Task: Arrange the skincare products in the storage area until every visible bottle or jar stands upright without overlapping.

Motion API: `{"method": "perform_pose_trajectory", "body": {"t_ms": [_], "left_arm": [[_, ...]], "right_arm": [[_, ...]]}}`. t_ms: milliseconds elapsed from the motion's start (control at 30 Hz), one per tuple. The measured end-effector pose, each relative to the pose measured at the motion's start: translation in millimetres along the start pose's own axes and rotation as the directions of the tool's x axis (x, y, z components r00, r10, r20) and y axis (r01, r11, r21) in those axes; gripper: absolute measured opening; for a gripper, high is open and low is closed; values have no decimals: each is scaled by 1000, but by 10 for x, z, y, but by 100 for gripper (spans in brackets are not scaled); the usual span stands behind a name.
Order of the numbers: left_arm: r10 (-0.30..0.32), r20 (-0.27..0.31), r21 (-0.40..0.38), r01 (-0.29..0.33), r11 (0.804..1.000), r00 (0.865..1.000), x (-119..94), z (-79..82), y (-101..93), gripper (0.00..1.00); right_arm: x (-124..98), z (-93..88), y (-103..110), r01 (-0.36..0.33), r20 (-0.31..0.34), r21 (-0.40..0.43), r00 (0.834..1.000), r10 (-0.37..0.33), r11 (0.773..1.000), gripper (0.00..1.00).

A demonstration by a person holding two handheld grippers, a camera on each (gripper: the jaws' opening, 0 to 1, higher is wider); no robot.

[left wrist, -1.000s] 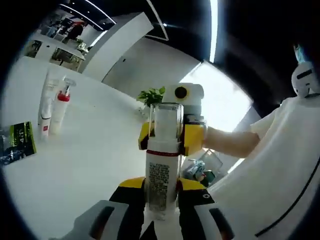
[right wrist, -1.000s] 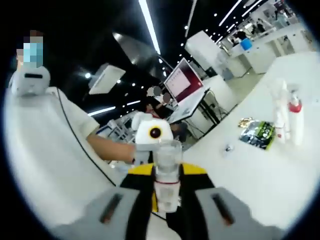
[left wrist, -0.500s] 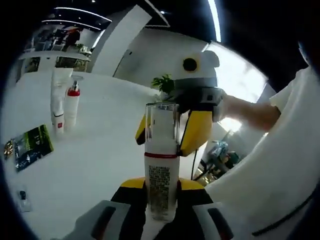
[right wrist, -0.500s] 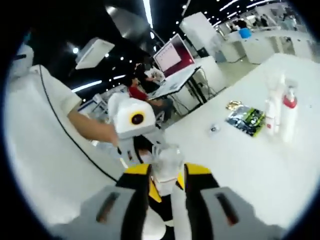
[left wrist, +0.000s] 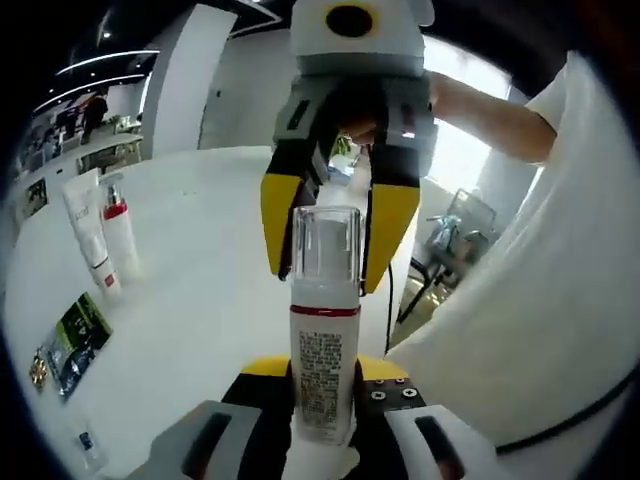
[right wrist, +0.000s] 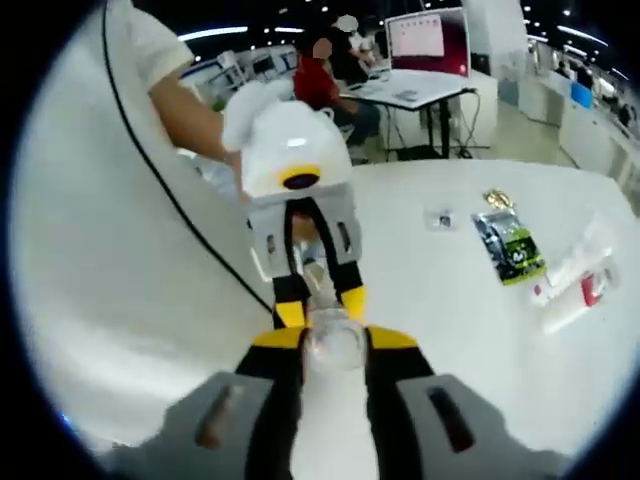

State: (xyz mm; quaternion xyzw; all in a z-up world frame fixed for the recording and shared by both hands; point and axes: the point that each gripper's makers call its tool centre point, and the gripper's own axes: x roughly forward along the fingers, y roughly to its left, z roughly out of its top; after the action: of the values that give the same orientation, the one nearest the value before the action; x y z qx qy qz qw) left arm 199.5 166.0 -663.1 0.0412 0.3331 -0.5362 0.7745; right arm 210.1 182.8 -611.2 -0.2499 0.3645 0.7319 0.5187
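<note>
White table, bright window, desk.

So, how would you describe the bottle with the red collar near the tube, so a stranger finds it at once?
On the white table, look to the far left in the left gripper view, beyond the dark green sachet. Two slim white containers stand together there: a tube and the pump bottle. The bottle is the one with a red collar under its clear cap; the tube is flat-topped, with only a small red mark.
</note>
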Motion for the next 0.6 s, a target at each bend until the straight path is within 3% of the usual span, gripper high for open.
{"method": "perform_pose_trajectory", "body": {"t_ms": [200, 467, 600], "left_arm": [[3, -31, 40, -2, 999, 1000, 18, -53, 4, 23], [21, -4, 59, -20, 998, 1000, 43, -45, 27, 23], [50, 2, 8, -50, 999, 999, 51, -48, 106, 24]], "right_arm": [[43, -14, 46, 1, -45, -21, 999, -2, 1000, 21], [21, -28, 47, 24, -80, -74, 996, -30, 997, 21], [21, -50, -12, 31, -119, -78, 992, -40, 996, 20]]}}
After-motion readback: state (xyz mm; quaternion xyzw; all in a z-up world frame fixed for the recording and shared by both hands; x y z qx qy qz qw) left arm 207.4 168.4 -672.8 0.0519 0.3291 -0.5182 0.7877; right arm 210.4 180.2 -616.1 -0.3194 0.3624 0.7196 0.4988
